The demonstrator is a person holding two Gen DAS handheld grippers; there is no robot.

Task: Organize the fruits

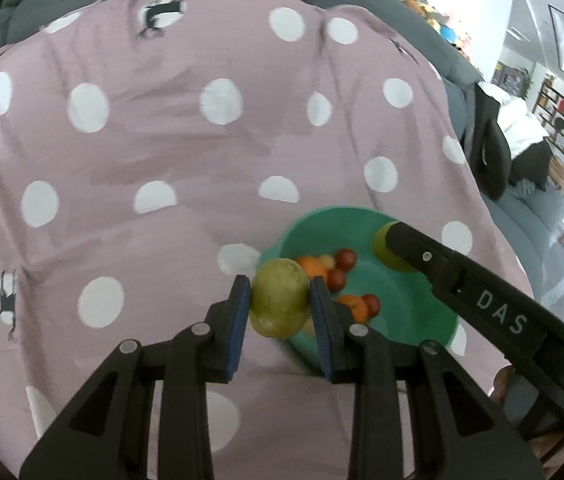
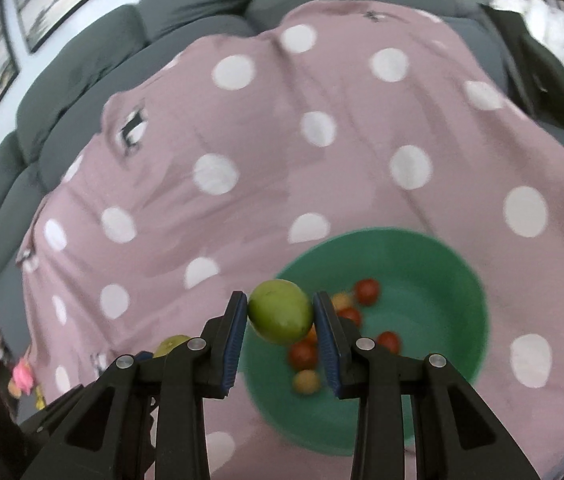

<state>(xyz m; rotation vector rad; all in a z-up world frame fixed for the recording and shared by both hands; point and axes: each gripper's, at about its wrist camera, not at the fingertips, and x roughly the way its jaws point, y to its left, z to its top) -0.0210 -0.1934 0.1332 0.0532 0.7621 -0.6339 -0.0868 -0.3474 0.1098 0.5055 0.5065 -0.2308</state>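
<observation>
My left gripper (image 1: 280,304) is shut on a yellow-green pear (image 1: 280,300), held above the near left rim of a green bowl (image 1: 421,308). My right gripper (image 2: 280,314) is shut on a green apple (image 2: 280,311), held over the left edge of the same bowl (image 2: 433,280). In the left wrist view the right gripper's arm reaches in from the right with the apple (image 1: 383,248) over the bowl's far side. In the bowl lie several small red fruits (image 2: 367,291), small orange fruits (image 1: 311,266) and a yellowish one (image 2: 305,381). The left gripper's pear (image 2: 172,345) peeks out at the lower left of the right wrist view.
The bowl stands on a pink blanket with white dots (image 1: 162,160) spread over a grey sofa (image 2: 82,72). A black chair (image 1: 489,152) and shelves stand at the right. Framed pictures (image 2: 42,4) hang on the wall behind.
</observation>
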